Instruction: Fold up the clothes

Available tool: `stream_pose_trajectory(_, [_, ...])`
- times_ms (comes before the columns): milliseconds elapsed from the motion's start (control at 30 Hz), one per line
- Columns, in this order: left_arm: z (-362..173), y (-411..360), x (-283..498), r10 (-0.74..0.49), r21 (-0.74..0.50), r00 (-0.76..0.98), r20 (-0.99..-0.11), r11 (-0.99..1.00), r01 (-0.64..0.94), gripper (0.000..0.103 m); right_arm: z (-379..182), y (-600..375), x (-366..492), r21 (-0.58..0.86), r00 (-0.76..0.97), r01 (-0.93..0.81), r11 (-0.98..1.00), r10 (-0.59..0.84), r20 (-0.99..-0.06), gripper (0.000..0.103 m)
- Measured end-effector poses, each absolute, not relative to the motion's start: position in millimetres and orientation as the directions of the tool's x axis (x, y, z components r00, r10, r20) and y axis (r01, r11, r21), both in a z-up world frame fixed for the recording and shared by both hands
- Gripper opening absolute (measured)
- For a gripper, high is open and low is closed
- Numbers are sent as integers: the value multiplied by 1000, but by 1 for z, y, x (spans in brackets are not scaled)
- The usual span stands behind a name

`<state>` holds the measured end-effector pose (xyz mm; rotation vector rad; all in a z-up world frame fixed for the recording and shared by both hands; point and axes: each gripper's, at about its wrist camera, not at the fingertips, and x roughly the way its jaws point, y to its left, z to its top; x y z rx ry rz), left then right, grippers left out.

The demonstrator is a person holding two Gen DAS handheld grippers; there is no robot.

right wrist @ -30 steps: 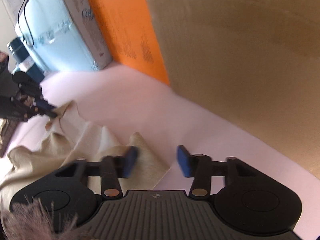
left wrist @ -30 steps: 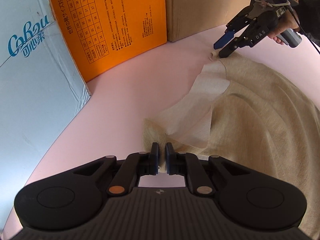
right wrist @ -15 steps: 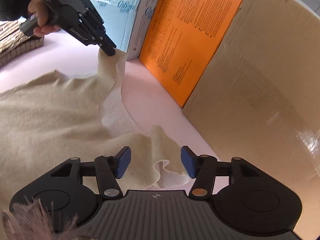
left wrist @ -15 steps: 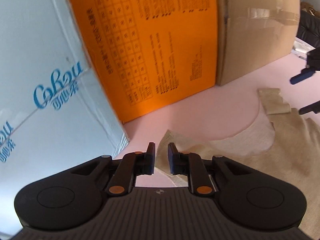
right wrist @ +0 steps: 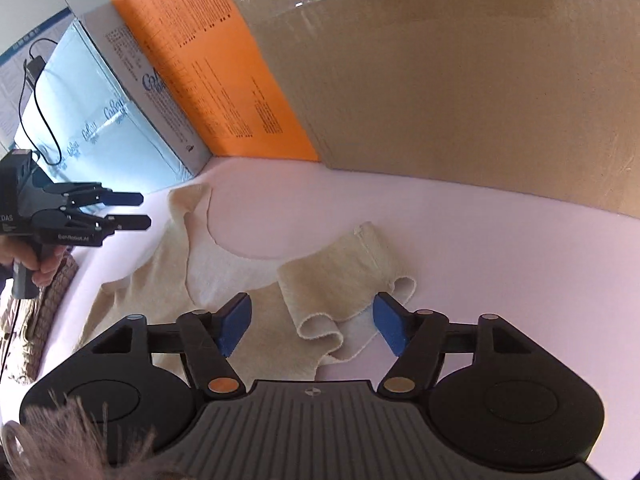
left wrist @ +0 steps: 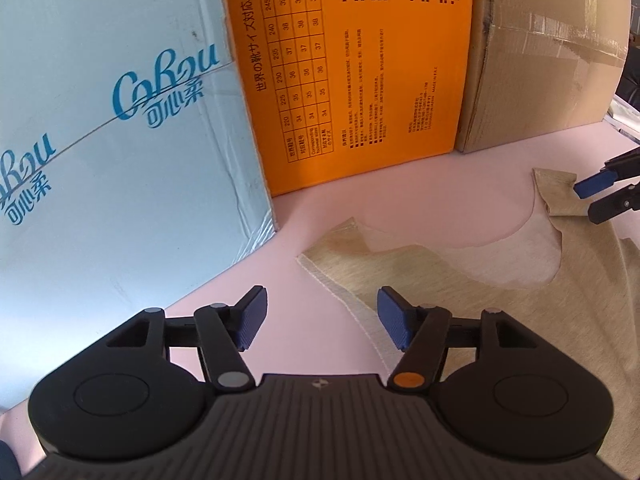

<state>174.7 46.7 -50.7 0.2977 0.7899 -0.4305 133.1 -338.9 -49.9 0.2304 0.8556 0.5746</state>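
On the pink desk, read from left to right:

Far left: a pale blue cardboard box with blue lettering (left wrist: 120,152) stands on the pink desk (left wrist: 400,192), its near corner close to the cloth.
Next right: an orange printed cardboard box with a size chart (left wrist: 360,72) stands against the blue one.
Far right at the back: a plain brown taped cardboard box (left wrist: 540,60) stands beside the orange one; in the right wrist view it fills the far right side.
Garment: a beige knitted sleeveless top (left wrist: 500,312) lies spread on the desk in front of the boxes, neckline toward them, paler inner fabric showing in the scoop.
Left strap: its end (left wrist: 340,248) lies flat near the blue box's corner, just beyond the left claw.
Left claw (left wrist: 320,320): its blue pads (left wrist: 252,320) stand apart and are opening; the garment's edge runs between them, but neither pad presses it.
Left hand (right wrist: 36,268): seen in the right wrist view at the far left, gripping the tool's handle.
Right strap: its end (right wrist: 332,304) lies curled and folded over on the desk.
Right claw (right wrist: 312,324): its jaws stand wide and are opening; the curled strap lies between them, loose from both pads.
Near left edge, right wrist view: a brown ribbed knitted piece (right wrist: 52,304) lies beside the top.
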Motion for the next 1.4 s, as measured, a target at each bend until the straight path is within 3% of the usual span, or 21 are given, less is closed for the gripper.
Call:
stream_pose_trajectory(200, [-58, 24, 170, -251, 140, 633, -732, 855, 500, 68, -47, -339, 140, 293, 702, -336, 895, 446, -556, 77])
stream_pose_trajectory(267, [-58, 22, 167, -248, 148, 638, -729, 853, 501, 71, -42, -348, 138, 278, 779, -282, 918, 389, -492, 90])
stream_pose_trajectory(333, [-61, 23, 163, -252, 149, 638, -727, 850, 505, 76, -41, -354, 139, 297, 768, -276, 914, 396, -504, 97])
stream_pose_trajectory(467, [-66, 23, 158, -220, 177, 646, -731, 853, 491, 76, -40, -358, 131, 265, 753, -278, 923, 381, -536, 97])
stream_pose_trajectory(833, [-67, 17, 156, -216, 222, 659, -721, 828, 514, 79, -50, -346, 135, 479, 612, -375, 794, 600, -514, 97])
stream_pose_trajectory(933, [-72, 13, 169, -195, 233, 659, -727, 832, 503, 79, -54, -347, 143, 450, 636, -360, 817, 568, -523, 97])
stream_pose_trajectory(1133, [-69, 30, 192, -171, 125, 672, -721, 921, 368, 79, -50, -363, 152, 412, 752, -279, 867, 464, -467, 97])
stream_pose_trajectory(1400, [-78, 39, 212, -89, 145, 707, -701, 953, 264, 84, -44, -364, 142, 378, 759, -284, 881, 448, -473, 97])
